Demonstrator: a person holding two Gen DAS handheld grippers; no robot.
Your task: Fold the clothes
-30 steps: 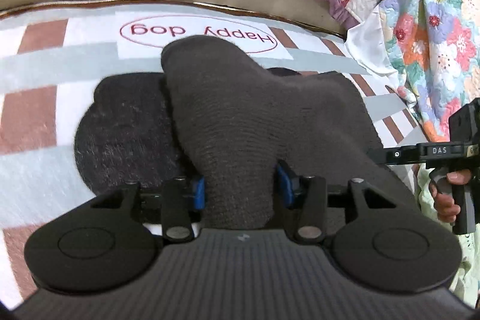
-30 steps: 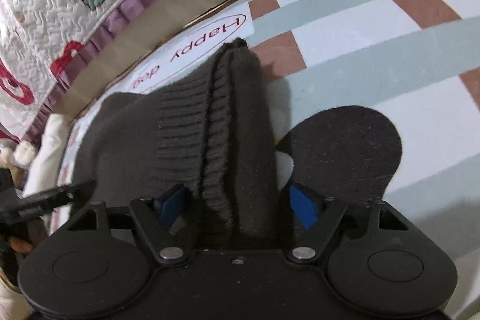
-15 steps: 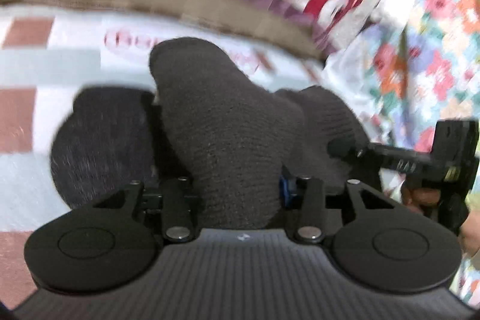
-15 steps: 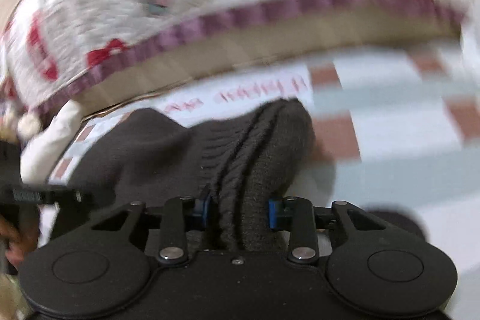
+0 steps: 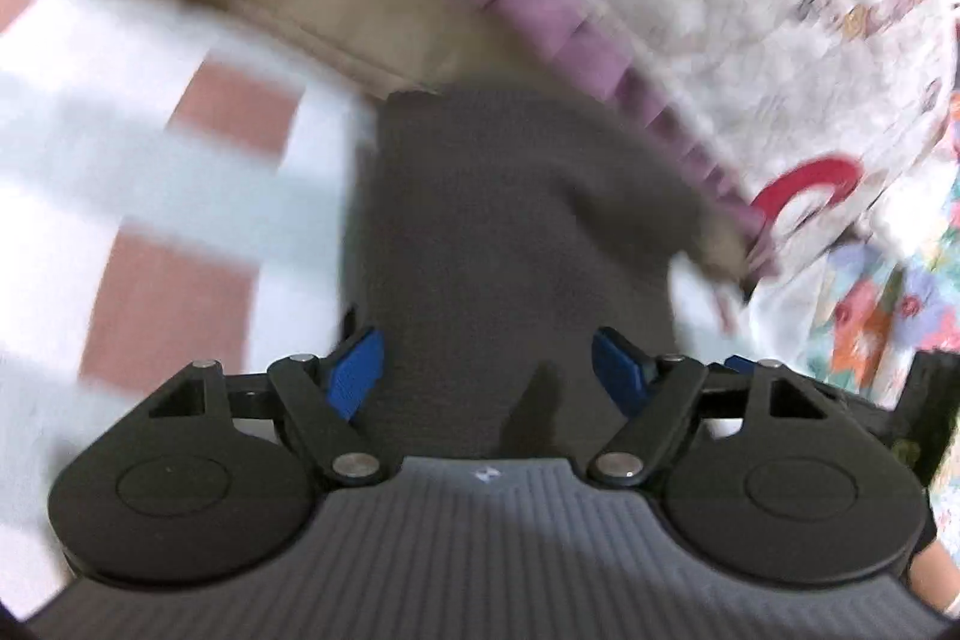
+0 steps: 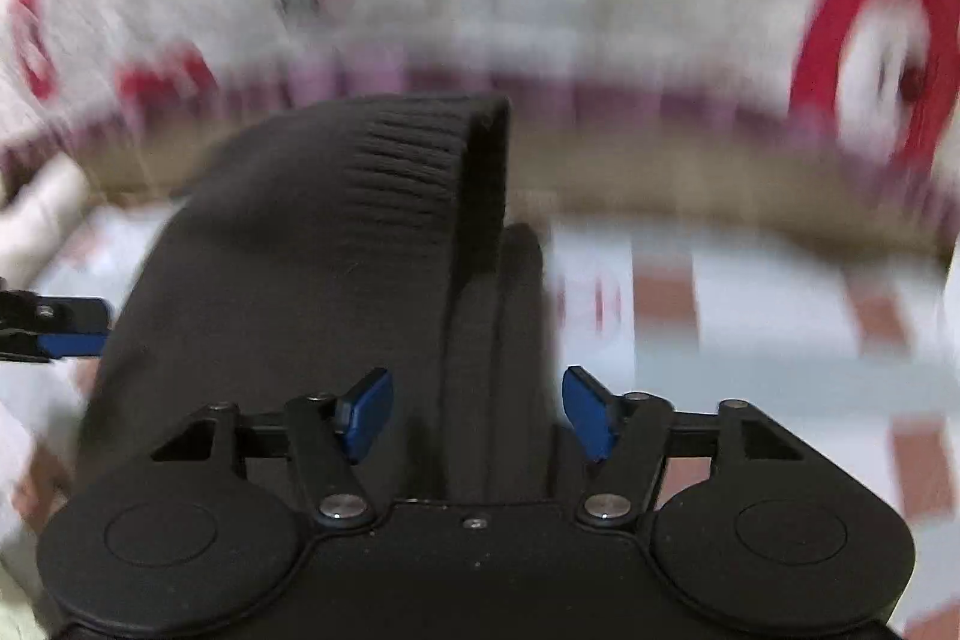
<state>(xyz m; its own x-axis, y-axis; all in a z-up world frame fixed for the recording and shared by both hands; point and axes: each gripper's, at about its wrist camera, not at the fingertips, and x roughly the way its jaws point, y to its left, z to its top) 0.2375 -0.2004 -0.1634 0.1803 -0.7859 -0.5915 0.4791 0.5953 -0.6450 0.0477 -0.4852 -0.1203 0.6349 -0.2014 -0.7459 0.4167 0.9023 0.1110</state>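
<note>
A soft dark grey knitted garment [image 5: 510, 244] with a ribbed edge lies bunched on the checked blanket [image 5: 150, 148]. My left tongs [image 5: 487, 367] and right tongs [image 6: 478, 412] stand wide open around its folds, gripping nothing.

We find no legible text, brand, number or sign in either view.

- Checked blanket [image 6: 750, 340]: we note a few short red marks on a white patch in the right wrist view, smeared by motion blur; no letter can be made out.
- Quilted cover [image 5: 750, 10]: we note faint coloured marks near the right edge of the left wrist view that may be lettering, too blurred to read; its red shapes are pattern, not characters.
- Left gripper [image 5: 486, 370]: we note a small pale mark on the body's front edge, too small to tell.
</note>
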